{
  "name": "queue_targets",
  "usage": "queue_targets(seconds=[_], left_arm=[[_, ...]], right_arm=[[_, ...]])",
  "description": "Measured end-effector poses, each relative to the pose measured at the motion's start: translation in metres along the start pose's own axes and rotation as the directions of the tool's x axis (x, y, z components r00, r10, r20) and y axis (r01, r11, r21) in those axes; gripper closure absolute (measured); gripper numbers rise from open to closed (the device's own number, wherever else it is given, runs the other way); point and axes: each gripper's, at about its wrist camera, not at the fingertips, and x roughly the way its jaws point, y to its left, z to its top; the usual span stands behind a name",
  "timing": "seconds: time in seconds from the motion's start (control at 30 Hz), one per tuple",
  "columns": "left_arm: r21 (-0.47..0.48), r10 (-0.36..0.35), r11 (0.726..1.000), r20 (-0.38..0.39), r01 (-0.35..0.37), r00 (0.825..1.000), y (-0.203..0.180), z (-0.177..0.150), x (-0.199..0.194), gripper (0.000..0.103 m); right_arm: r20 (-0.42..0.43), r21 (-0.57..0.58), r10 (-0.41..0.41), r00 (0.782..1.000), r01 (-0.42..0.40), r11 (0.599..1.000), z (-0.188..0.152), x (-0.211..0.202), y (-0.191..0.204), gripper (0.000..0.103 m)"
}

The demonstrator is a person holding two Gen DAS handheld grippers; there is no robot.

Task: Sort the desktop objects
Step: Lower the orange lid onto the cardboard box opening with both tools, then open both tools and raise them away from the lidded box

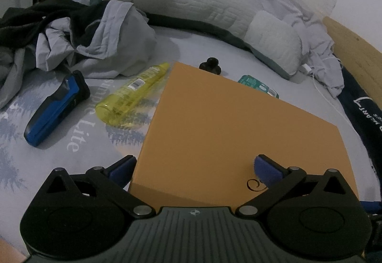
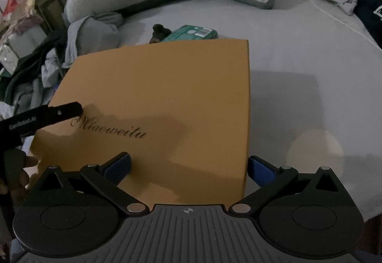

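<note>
An orange box (image 1: pixel 238 124) with script lettering lies on the bed; it also shows in the right wrist view (image 2: pixel 162 95). My left gripper (image 1: pixel 195 169) is open, its fingers astride the box's near left corner. My right gripper (image 2: pixel 188 167) is open, its fingers astride the box's near right corner. A yellow bottle (image 1: pixel 133 93) and a blue and black device (image 1: pixel 56 107) lie left of the box. A green packet (image 1: pixel 259 85) and a small black object (image 1: pixel 211 66) lie behind the box; both show in the right wrist view, the packet (image 2: pixel 195 33) and the black object (image 2: pixel 160 31).
A long grey pillow (image 1: pixel 203 2) curves across the back of the bed. Crumpled clothes (image 1: pixel 78 36) are piled at the left. A wooden bed frame (image 1: pixel 358 48) and a white cable (image 2: pixel 334 14) are at the right. The left gripper's body (image 2: pixel 40 117) shows over the box's left edge.
</note>
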Motion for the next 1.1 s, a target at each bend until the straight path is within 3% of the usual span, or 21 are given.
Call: queue_targets(seconds=[0.77, 1.0, 1.1], left_arm=[[-0.099, 0.055, 0.993, -0.028, -0.057, 0.998, -0.004, 0.014, 0.012, 0.0], [-0.085, 0.009, 0.996, -0.039, -0.012, 0.999, 0.003, 0.009, 0.004, 0.0], [-0.066, 0.03, 0.997, -0.035, -0.032, 0.999, 0.003, 0.006, -0.008, 0.0]], right_arm=[[-0.022, 0.003, -0.043, 0.999, 0.043, 0.999, 0.055, 0.03, -0.007, 0.0], [0.013, 0.003, -0.017, 1.0, 0.017, 1.0, 0.046, 0.024, -0.014, 0.0], [0.021, -0.018, -0.041, 0.999, 0.041, 0.999, 0.037, 0.016, -0.011, 0.0]])
